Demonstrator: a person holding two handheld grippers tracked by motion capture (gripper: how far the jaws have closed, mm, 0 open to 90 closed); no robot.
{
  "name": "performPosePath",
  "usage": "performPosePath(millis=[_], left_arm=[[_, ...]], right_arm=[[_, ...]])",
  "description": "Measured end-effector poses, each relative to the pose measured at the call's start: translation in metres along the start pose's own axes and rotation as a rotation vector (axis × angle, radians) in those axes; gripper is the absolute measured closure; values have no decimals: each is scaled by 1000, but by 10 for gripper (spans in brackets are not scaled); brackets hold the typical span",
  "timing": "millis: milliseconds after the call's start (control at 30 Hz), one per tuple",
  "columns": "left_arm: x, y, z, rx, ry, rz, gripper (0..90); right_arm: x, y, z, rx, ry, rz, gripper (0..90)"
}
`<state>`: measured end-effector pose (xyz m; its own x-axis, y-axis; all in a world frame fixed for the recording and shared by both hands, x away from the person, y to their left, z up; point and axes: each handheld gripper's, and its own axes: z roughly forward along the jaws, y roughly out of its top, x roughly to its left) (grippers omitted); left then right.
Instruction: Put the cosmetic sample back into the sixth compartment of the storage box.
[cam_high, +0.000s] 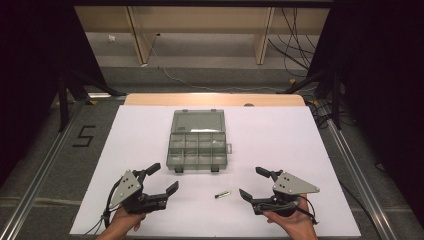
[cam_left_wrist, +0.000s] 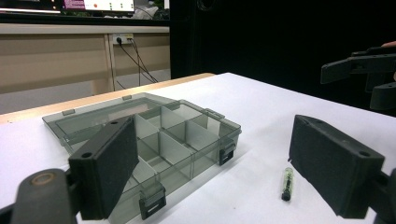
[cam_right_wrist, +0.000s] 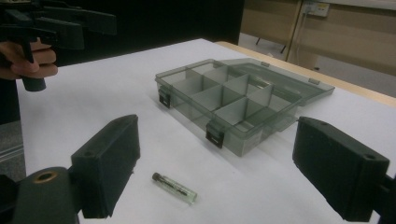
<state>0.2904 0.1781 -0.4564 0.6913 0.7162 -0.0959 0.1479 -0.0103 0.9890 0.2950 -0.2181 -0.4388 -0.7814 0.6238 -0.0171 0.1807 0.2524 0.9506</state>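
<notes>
A clear grey compartment box (cam_high: 197, 145) lies open in the middle of the white table, its lid folded back flat; its compartments look empty. A small glass vial with a dark cap (cam_high: 223, 193) lies on the table in front of the box, between the two grippers. My left gripper (cam_high: 162, 179) is held low at the front left, open and empty. My right gripper (cam_high: 251, 183) is held at the front right, open wide and empty. The left gripper view has the box (cam_left_wrist: 154, 140) and vial (cam_left_wrist: 286, 184) ahead of the jaws. The right gripper view has the vial (cam_right_wrist: 174, 187) lying close before the jaws and the box (cam_right_wrist: 233, 98) beyond.
The white sheet (cam_high: 280, 140) covers the table, with a wooden edge (cam_high: 215, 99) at the back. Metal rails (cam_high: 350, 170) run along both sides. Cables and wooden furniture legs stand on the floor behind.
</notes>
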Motion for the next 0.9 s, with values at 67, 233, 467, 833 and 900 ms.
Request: performPosePath(millis=[67,233,467,833,900], left_arm=[[0,0,0,0,-1,-1,151],[0,0,0,2,-3,2,150],[0,0,1,3,-1,2,150],[0,-1,1,5,2,3,150],[0,-1,1,3,4,1,151]], right_arm=[[0,0,0,3,1,-10,160],[-1,1,2,2,11,-22,196],[-2,5,3,35,29,-68,200],[3,15,15,83,78,-138,183],[2,17,16,87,74,-150,174]])
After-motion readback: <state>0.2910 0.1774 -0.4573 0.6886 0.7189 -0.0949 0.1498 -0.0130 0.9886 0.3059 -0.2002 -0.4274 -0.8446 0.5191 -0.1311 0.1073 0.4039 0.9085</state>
